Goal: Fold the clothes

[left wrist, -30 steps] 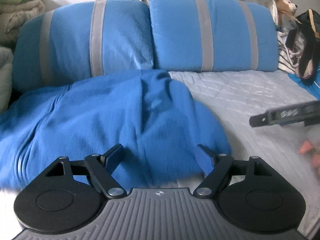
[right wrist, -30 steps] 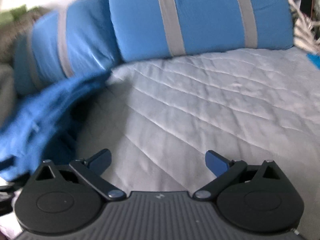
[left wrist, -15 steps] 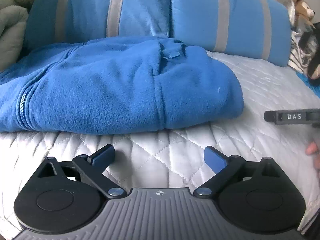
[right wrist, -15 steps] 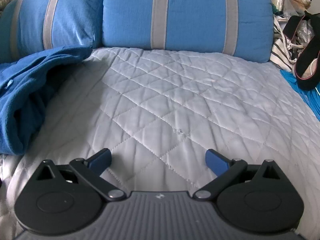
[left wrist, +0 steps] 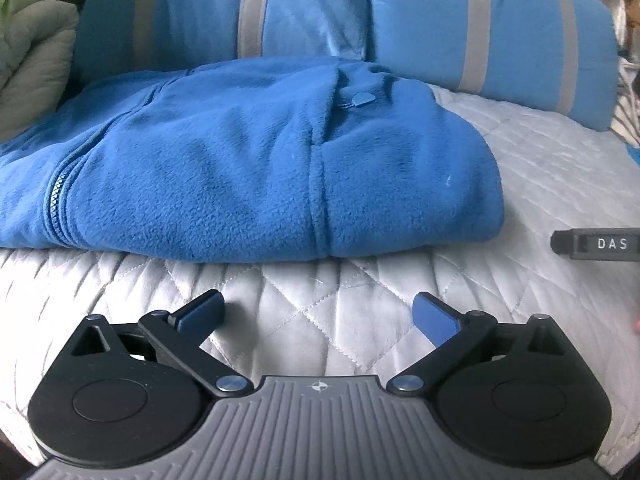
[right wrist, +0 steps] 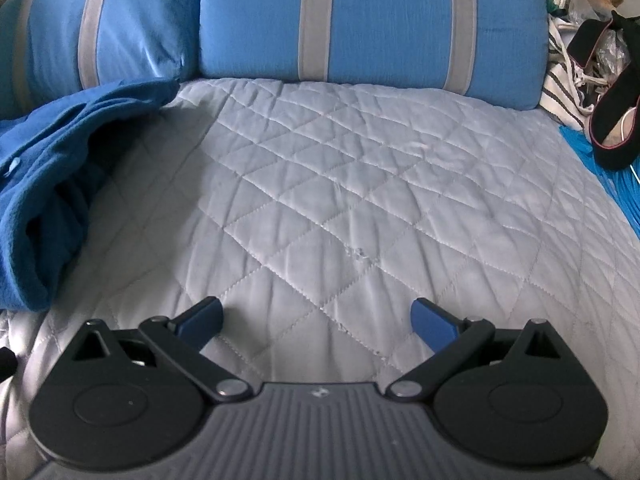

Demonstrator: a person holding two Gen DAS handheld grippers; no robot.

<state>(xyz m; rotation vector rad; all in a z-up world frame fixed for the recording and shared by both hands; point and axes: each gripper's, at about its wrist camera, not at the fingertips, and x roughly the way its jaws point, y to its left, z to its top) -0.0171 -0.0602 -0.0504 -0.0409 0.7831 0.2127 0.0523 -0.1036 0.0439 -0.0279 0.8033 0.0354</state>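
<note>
The fleece [left wrist: 256, 172] lies folded on the quilt [left wrist: 540, 152], long axis left to right, just ahead of the left gripper [left wrist: 318, 314]. Its jaws have just been opening and stand apart, empty. The right gripper [right wrist: 316, 316], also apart and empty, faces bare quilt, with the fleece off to its left.

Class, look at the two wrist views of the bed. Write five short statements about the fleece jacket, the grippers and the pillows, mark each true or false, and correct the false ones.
1. The blue fleece jacket lies folded on the white quilt. True.
2. The left gripper is clamped on the jacket. False: its jaws have just been opening, stand wide apart and hold nothing, short of the jacket.
3. The right gripper is open over bare quilt. True.
4. The pillows behind the jacket are red with black stripes. False: they are blue with grey stripes.
5. The jacket's zipper shows at its left end in the left wrist view. True.
</note>
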